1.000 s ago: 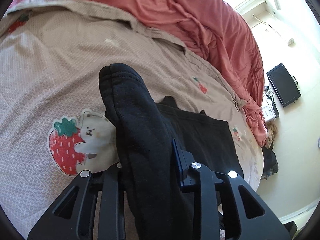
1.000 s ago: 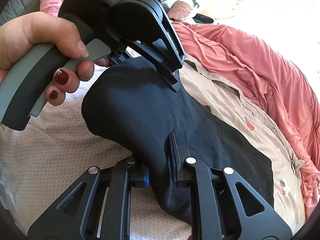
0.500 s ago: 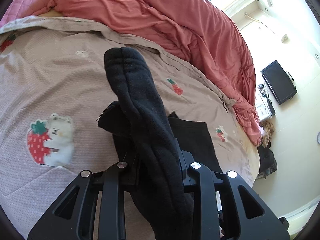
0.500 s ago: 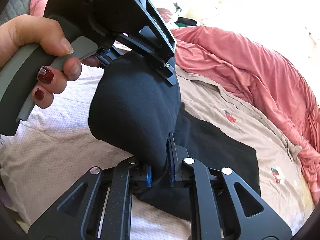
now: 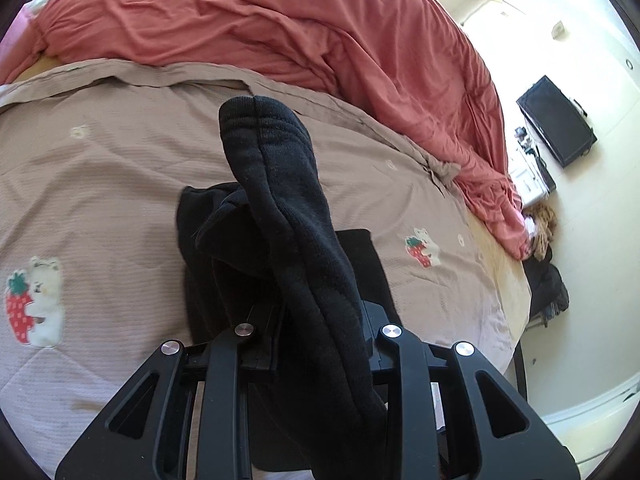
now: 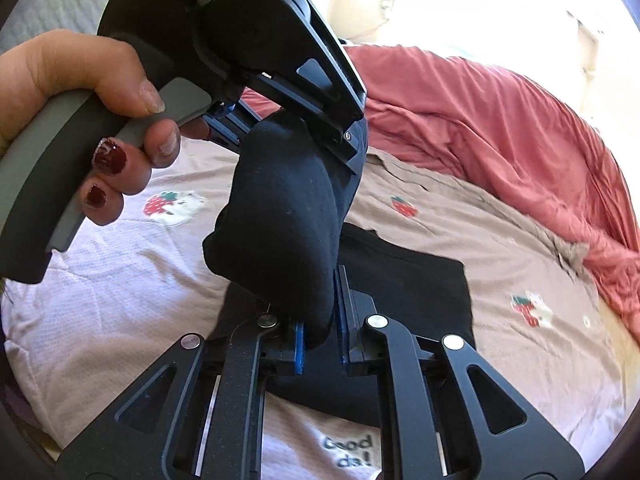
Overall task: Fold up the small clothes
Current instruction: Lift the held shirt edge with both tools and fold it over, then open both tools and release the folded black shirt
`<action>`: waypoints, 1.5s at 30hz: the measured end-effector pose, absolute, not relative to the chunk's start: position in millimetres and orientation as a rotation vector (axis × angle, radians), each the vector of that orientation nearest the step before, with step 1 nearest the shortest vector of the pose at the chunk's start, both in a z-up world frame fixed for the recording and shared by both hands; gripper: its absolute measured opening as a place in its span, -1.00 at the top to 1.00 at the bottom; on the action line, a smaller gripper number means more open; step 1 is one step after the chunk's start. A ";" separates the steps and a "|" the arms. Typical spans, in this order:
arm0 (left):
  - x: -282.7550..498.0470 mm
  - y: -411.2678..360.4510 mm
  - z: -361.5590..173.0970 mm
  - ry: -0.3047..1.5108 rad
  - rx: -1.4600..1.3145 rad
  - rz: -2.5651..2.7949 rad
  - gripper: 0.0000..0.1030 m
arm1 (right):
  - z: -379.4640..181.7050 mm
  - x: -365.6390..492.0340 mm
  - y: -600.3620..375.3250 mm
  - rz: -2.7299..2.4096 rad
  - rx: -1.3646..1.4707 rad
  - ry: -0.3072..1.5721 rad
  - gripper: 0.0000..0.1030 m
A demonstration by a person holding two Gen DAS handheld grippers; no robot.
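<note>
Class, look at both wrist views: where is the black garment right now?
The black garment hangs lifted between the left claw and right claw, both shut on it, its lower part trailing on the beige strawberry bedspread, near the red duvet.

The garment point(image 5: 296, 240) is thick matt black knit cloth, fuzzy, with a ribbed, stitched hem at its raised end. The bedcover point(image 5: 120, 168) is soft beige cloth with a fine waffle weave and printed strawberry patches. The duvet point(image 5: 320, 28) is smooth, crumpled coral cloth, faintly sheeny in the light. Both grippers are matt black plastic with a fine grain and shiny metal pivot pins point(image 6: 378, 321); the right gripper point(image 6: 320, 344) has blue pads on its fingers point(image 6: 300, 344). The left gripper point(image 6: 280, 132) has a smooth grey handle point(image 6: 60, 168). The hand point(image 6: 72, 76) on it has glossy dark-red nails.
</note>
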State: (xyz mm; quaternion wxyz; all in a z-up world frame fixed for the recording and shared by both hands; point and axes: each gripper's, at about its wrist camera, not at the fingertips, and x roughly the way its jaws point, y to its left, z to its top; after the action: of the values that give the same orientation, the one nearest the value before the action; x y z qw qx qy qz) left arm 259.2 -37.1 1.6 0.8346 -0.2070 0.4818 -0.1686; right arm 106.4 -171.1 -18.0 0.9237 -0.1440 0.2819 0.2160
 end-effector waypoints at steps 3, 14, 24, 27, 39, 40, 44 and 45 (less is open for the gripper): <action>268.0 -63.1 -1.2 1.045 -0.414 -0.368 0.53 | -20.2 111.7 -188.3 0.422 -0.262 0.594 0.88; 295.1 -142.5 -16.9 1.132 -0.315 -0.398 0.47 | -30.7 127.5 -251.1 0.335 -0.079 0.685 0.88; 294.4 -151.5 -20.8 1.151 -0.349 -0.435 0.02 | -72.2 143.9 -276.3 0.317 0.171 0.919 0.86; 280.0 -130.5 -7.5 1.094 -0.311 -0.377 0.00 | -80.2 148.5 -292.0 0.315 0.300 0.967 0.77; 227.8 -80.5 -48.4 1.125 -0.217 -0.242 -0.03 | -58.2 136.2 -344.3 0.197 0.463 0.917 0.01; 225.1 -82.3 -52.5 1.130 -0.209 -0.251 -0.06 | -52.5 137.5 -349.5 0.178 0.470 0.888 0.00; 211.6 -99.4 -77.4 1.127 -0.079 -0.230 -0.10 | -44.7 156.6 -363.7 0.145 0.451 0.840 -0.18; 210.2 -100.2 -80.3 1.118 -0.068 -0.224 -0.10 | -47.1 165.7 -367.2 0.153 0.455 0.858 -0.20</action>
State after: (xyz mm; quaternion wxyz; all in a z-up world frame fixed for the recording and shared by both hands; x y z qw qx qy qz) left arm 210.2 -100.2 -80.3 0.8414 -0.0322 0.5290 -0.1058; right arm 165.7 -367.2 -47.1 0.8817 0.2182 0.4117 0.0733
